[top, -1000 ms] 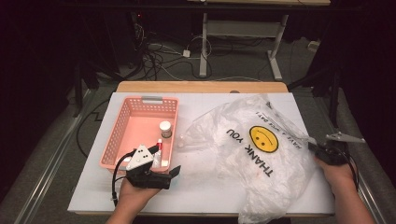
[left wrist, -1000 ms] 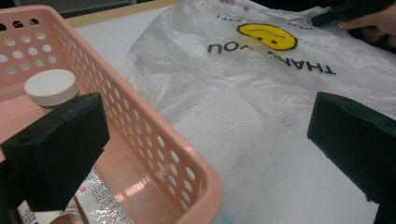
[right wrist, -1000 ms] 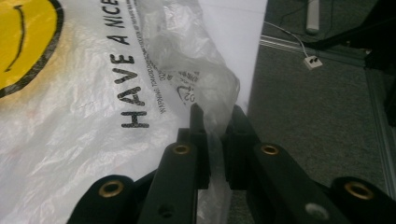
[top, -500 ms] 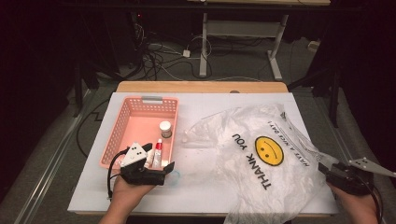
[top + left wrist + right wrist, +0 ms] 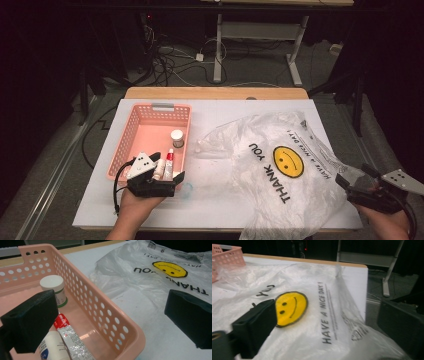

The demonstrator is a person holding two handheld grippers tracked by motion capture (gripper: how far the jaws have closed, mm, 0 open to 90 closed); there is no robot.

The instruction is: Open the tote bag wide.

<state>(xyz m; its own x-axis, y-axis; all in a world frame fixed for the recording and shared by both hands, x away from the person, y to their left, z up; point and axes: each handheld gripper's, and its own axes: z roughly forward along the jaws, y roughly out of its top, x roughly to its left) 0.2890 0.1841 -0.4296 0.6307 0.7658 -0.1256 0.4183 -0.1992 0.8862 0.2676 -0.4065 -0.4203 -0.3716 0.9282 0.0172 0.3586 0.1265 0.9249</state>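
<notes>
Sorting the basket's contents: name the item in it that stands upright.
The white-capped jar stands upright by itself, farther up the pink basket. The red-ended tube and the white bottle lie flat beside each other near the left gripper.

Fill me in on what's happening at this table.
A person works with two handheld grippers. The left gripper, jaws open, sits at the near end of the pink perforated plastic basket, which holds a white-capped jar, a red-and-silver tube and a white bottle. The right gripper, also open, is at the edge of the clear smiley-face plastic bag.
</notes>
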